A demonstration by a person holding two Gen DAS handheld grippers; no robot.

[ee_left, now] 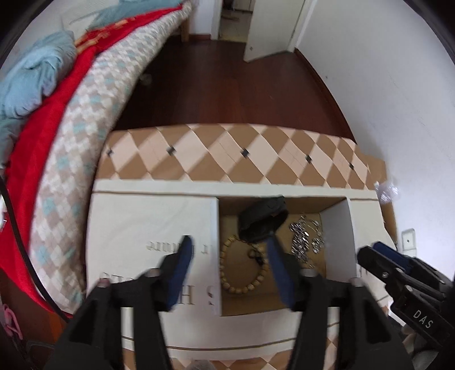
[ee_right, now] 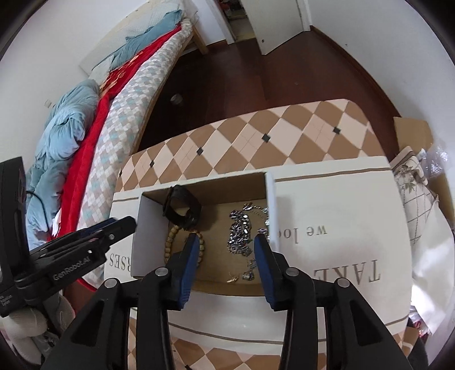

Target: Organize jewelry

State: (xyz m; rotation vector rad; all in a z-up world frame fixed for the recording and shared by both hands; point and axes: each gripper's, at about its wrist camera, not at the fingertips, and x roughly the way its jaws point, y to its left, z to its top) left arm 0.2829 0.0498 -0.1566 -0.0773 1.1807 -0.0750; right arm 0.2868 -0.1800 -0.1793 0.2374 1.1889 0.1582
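A white box point(ee_left: 148, 224) point(ee_right: 341, 205) with opened flaps sits on a checkered table. Inside lie a wooden bead bracelet point(ee_left: 241, 273) point(ee_right: 170, 242), a black watch point(ee_left: 261, 219) point(ee_right: 182, 207), silver chains point(ee_left: 304, 239) point(ee_right: 241, 230) and a small gold piece point(ee_right: 231, 279). My left gripper point(ee_left: 229, 250) is open and empty, hovering over the box's left flap and the bracelet. My right gripper point(ee_right: 226, 242) is open and empty, hovering above the silver chains. Each gripper shows at the edge of the other's view.
The checkered table point(ee_left: 227, 153) point(ee_right: 256, 133) carries the box. A bed with a red blanket point(ee_left: 42, 136) point(ee_right: 93, 133) runs along the left. Dark wood floor point(ee_left: 227, 85) and an open door point(ee_left: 270, 25) lie beyond. Bags and cardboard point(ee_right: 418, 182) stand to the right.
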